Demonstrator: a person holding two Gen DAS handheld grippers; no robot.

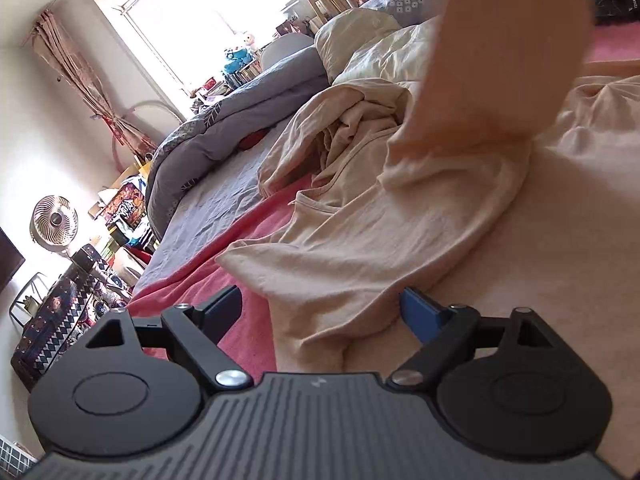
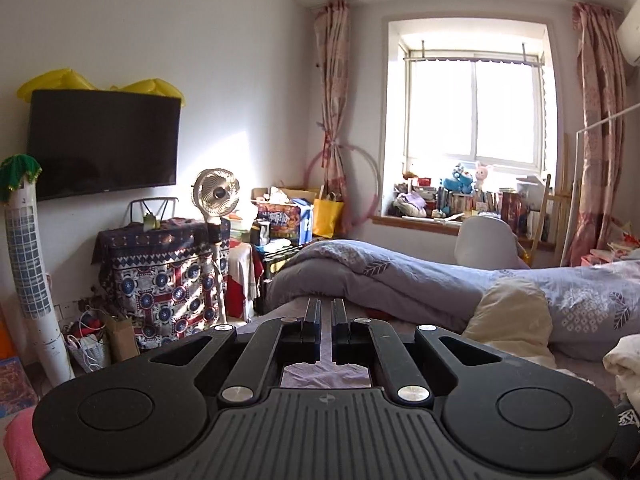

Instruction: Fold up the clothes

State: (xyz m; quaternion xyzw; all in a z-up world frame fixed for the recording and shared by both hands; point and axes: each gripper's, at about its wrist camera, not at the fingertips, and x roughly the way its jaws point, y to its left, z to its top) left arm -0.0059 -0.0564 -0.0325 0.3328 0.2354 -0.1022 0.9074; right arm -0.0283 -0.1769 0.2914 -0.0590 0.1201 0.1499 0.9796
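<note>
Black TV [image 2: 102,142] on wall, yellow inflatable [image 2: 152,85] behind its top edge. Round fan [image 2: 218,192] on stand beside cabinet draped in patterned cloth [image 2: 160,276]. Window [image 2: 474,114] bright, pink curtains [image 2: 334,92] tied back either side. Plush toys [image 2: 464,178] on cluttered sill. Grey leaf-print duvet [image 2: 380,276] bunched on bed. White chair [image 2: 486,242] below sill.
</note>
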